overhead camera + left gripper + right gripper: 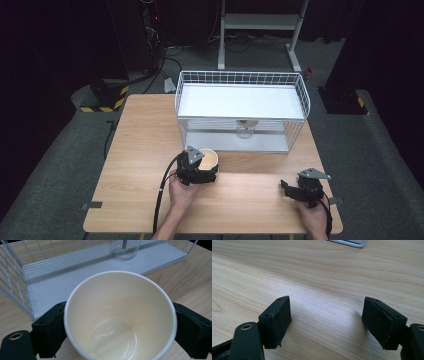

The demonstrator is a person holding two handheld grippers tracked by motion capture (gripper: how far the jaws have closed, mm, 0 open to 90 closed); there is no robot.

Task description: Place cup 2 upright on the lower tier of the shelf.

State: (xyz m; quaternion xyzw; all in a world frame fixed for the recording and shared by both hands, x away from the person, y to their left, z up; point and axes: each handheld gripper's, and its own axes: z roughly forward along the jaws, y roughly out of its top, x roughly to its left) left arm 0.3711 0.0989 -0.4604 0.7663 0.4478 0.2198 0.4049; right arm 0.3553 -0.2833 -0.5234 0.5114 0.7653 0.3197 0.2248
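An empty cream paper cup (210, 158) stands on the wooden table (140, 150), just in front of a white wire rack (240, 75). My left gripper (206, 167) is shut on the cup. In the left gripper view the black pads (51, 328) press on both sides of the cup (120, 315), whose inside is bare. My right gripper (288, 190) rests near the table's front right corner. In the right gripper view its jaws stand well apart over bare wood, the gripper (327, 320) open with nothing between them.
The wire rack has a white upper shelf and a lower shelf (75, 277) on which a clear glass (245, 129) stands, also seen as the glass (125, 248) close ahead of the cup. Beyond the table are a metal stand (260, 22) and cables on the floor.
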